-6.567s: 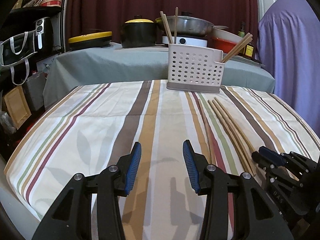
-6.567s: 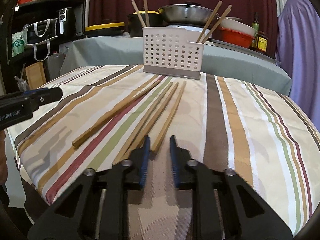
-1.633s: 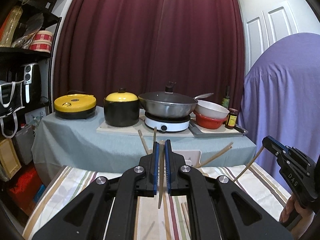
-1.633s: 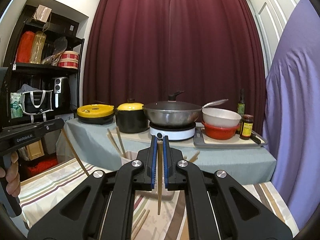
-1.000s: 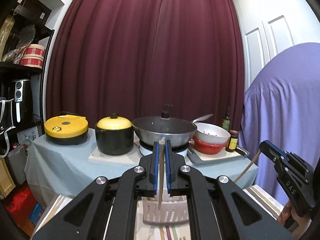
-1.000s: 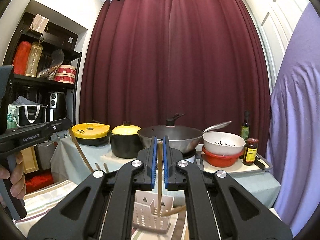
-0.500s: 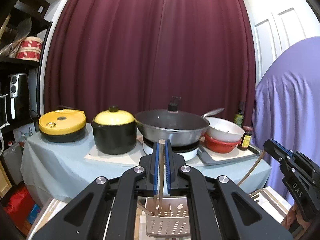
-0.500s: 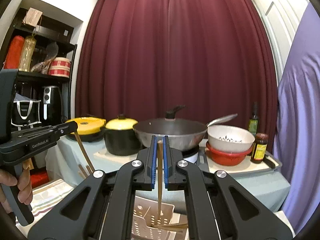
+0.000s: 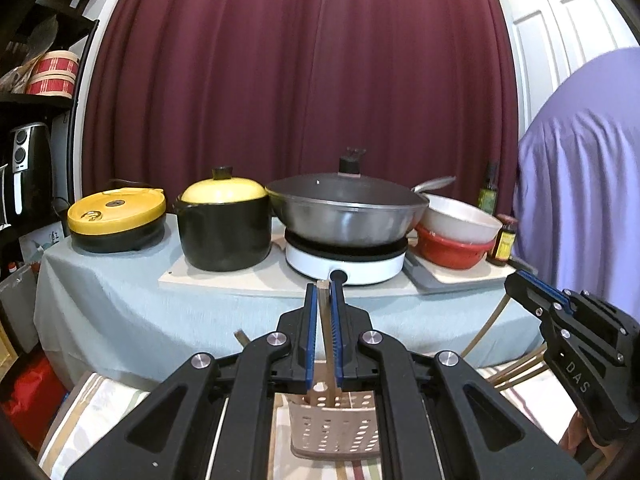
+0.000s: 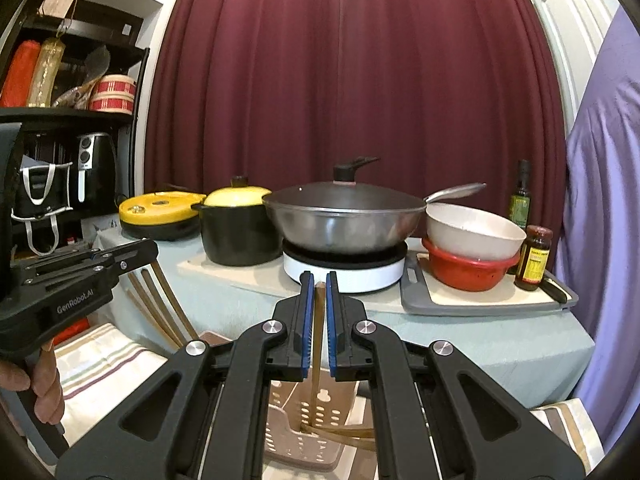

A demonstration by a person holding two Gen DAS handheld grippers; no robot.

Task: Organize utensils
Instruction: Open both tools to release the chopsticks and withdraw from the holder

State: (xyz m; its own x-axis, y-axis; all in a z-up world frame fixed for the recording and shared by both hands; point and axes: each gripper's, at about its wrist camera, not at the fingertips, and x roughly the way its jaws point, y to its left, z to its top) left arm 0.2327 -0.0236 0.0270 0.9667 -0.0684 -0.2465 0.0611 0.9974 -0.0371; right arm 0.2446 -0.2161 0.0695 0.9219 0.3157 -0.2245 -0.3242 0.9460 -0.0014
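We held one chopstick (image 9: 325,332) upright in the left gripper (image 9: 322,344), another (image 10: 317,336) in the right gripper (image 10: 316,332), jaws clamped, directly over the holder (image 10: 298,436) at six o'clock, for dropping in.

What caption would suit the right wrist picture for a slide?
Right gripper holds a wooden chopstick upright over a perforated utensil holder.

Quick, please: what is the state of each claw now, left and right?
Left claw: closed on a chopstick, above the holder.
Right claw: closed on a chopstick too.
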